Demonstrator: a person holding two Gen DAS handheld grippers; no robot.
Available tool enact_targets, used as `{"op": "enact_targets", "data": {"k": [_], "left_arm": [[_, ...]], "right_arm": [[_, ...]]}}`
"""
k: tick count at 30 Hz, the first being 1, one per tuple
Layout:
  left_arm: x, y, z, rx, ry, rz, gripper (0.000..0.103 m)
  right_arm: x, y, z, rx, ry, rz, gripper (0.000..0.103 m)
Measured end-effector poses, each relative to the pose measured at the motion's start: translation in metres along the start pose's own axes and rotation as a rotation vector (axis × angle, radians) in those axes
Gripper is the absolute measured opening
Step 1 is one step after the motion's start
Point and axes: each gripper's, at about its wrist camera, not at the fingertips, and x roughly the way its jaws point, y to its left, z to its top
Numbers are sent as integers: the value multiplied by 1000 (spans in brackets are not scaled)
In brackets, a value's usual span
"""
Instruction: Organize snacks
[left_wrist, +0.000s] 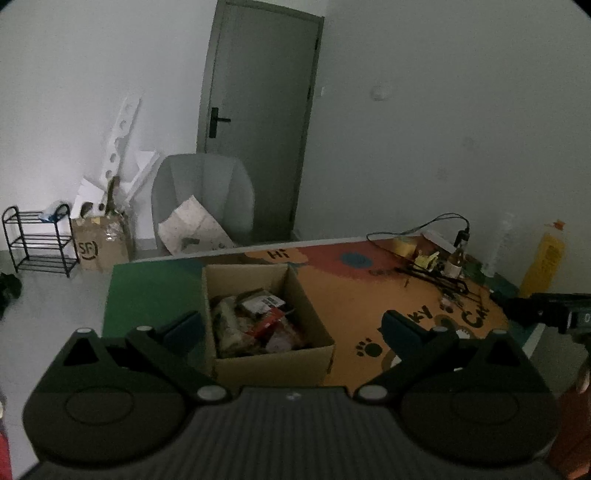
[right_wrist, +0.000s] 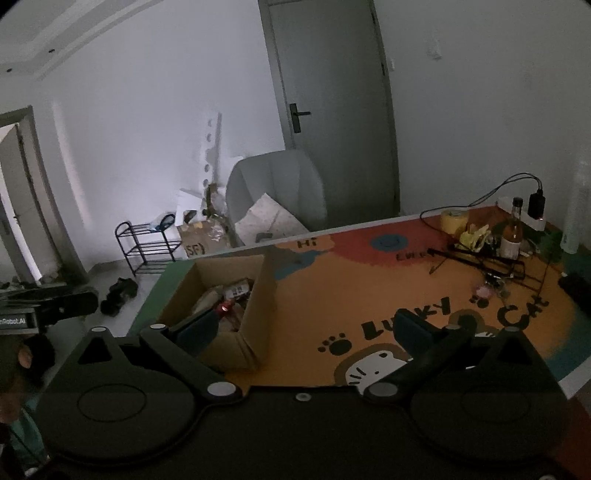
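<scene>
Nearest us, the left claw (left_wrist: 291, 328) and right claw (right_wrist: 306, 326) both gape wide, holding nothing. We see the box's (left_wrist: 273, 360) snacks (left_wrist: 255, 325) fully only from the left; its long axis runs away across the desk (right_wrist: 369, 295).

Open cardboard box (left_wrist: 273, 354) holds what look like jumbled snack packets (left_wrist: 255, 325).

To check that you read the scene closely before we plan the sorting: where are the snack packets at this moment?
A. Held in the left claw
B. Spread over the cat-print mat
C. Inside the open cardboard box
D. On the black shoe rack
C: the snack packets lie piled inside the open cardboard box on the table, and both claws, left and right, are open and hold nothing.
</scene>
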Motion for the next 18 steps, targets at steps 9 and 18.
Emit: {"op": "enact_targets", "data": {"k": [9,18], "left_arm": [[-12,0,3,13,-5,2,103],[-12,0,2,10,1,1,103]], "right_arm": [[-1,-5,2,22,14,15,103],[-1,-5,0,10,27,28,103]]}}
